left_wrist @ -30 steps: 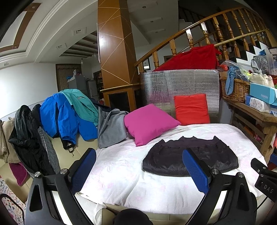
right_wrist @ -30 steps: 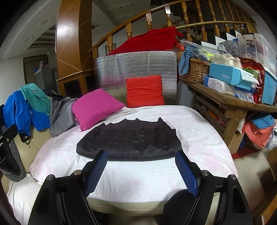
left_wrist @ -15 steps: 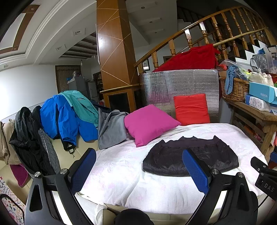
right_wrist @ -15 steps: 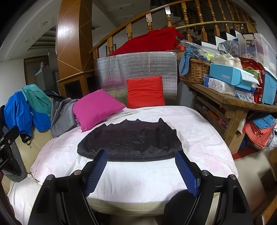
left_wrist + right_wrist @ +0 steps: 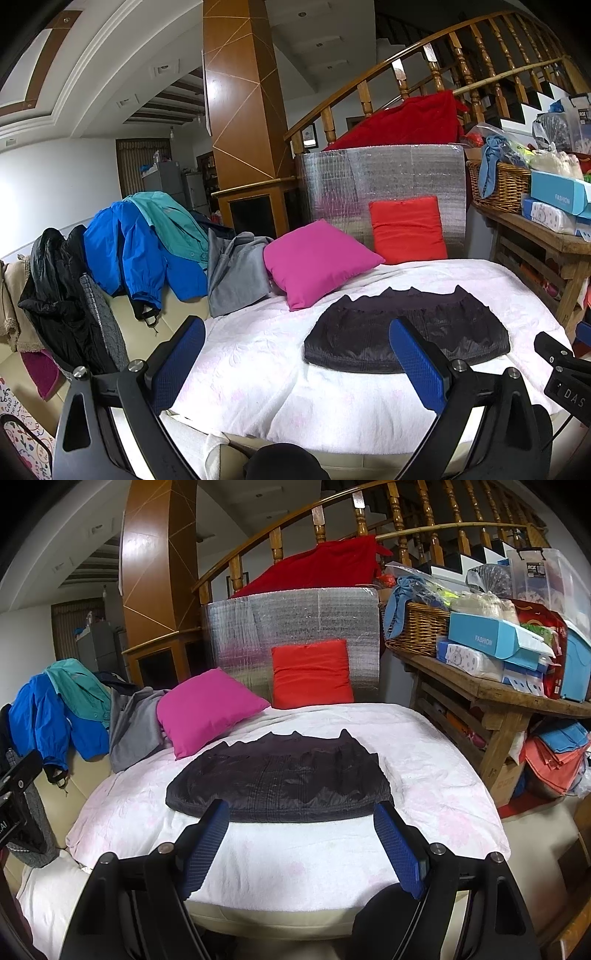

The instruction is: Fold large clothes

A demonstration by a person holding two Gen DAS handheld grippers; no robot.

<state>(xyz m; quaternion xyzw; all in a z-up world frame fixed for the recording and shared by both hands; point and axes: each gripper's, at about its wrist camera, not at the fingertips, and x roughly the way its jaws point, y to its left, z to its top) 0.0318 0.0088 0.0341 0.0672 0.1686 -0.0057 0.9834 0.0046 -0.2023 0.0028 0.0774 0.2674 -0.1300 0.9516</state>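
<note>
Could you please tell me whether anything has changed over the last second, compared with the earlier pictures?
Nothing has visibly changed. The left gripper and right gripper hang open and empty short of the dark jacket, which lies folded on the white blanket, with the pink cushion and red cushion behind it.

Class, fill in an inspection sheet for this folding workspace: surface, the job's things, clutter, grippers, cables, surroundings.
Surface: white bedcover, pale pink pattern, mostly bare in front.
Job's things: dark quilted garment lying flat and folded on the bedcover; blue jacket, teal jacket, grey garment and black coat heaped at left.
Clutter: pink cushion and red cushion at the back.
Grippers: left gripper open, empty; right gripper open, empty, short of the garment.
Cables: nothing seen.
Surroundings: wooden bench with wicker basket and boxes; staircase railing.
</note>
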